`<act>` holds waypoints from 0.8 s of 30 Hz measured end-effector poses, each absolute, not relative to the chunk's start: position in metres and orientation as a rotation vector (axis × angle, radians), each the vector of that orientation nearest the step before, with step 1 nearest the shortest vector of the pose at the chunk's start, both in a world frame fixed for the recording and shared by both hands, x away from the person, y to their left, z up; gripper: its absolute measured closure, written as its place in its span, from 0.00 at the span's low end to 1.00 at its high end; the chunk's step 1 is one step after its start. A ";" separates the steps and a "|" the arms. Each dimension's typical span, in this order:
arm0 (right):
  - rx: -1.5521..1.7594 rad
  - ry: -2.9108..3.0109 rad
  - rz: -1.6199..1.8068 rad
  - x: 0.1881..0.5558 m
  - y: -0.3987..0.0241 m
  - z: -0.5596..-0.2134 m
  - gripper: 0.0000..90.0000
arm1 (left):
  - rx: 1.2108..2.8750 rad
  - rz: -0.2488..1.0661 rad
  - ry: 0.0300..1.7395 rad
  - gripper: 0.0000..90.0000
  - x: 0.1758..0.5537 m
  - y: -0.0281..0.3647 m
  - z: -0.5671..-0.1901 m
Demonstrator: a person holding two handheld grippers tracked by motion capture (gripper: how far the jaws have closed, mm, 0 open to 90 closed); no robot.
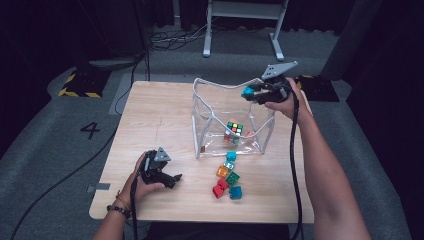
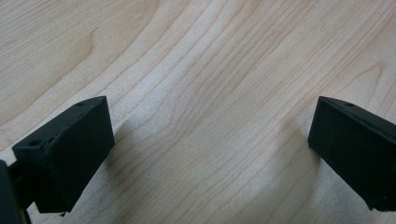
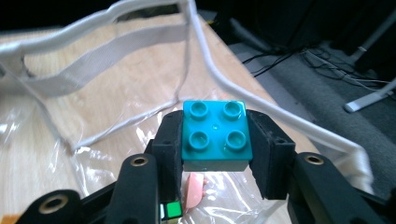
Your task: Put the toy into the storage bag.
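My right gripper [image 1: 250, 93] is shut on a teal toy brick [image 3: 215, 131] with four studs, held over the far right rim of a clear plastic bag with white edging [image 1: 215, 87]. In the high view the teal brick [image 1: 247, 91] hangs just above the bag's opening. Inside the bag lie a colour-sided puzzle cube [image 1: 234, 128] and a few small pieces. My left gripper [image 1: 170, 180] rests on the wooden table [image 1: 155, 115] near the front left. Its jaws stand wide apart with bare wood between them [image 2: 210, 140].
Several loose bricks, teal, orange, green, red and blue, lie in a cluster [image 1: 227, 177] in front of the bag. Cables trail from both grippers over the table's front edge. Beyond the table are a grey floor and the legs of a metal stand [image 1: 240, 30].
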State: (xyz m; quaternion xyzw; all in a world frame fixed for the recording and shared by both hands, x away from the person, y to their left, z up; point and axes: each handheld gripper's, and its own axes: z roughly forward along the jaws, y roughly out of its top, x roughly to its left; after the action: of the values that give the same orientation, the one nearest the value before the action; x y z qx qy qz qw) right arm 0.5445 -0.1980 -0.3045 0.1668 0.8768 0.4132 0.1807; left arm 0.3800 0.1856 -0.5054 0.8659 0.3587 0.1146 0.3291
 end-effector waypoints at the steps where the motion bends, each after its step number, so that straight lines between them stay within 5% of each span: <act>1: 0.471 2.486 1.145 0.545 -0.195 -0.305 0.66 | 2.266 0.300 0.939 0.00 0.380 0.186 -0.505; 24: 0.445 2.670 0.704 0.560 -0.204 -0.315 0.66 | 2.268 0.302 0.936 0.00 0.380 0.186 -0.505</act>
State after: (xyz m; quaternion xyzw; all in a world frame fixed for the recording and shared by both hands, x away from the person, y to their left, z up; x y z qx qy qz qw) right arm 0.5599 -0.2039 -0.3152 0.1567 0.9405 0.2480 0.1716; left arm 0.3802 0.1857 -0.5053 0.8666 0.3575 0.1154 0.3284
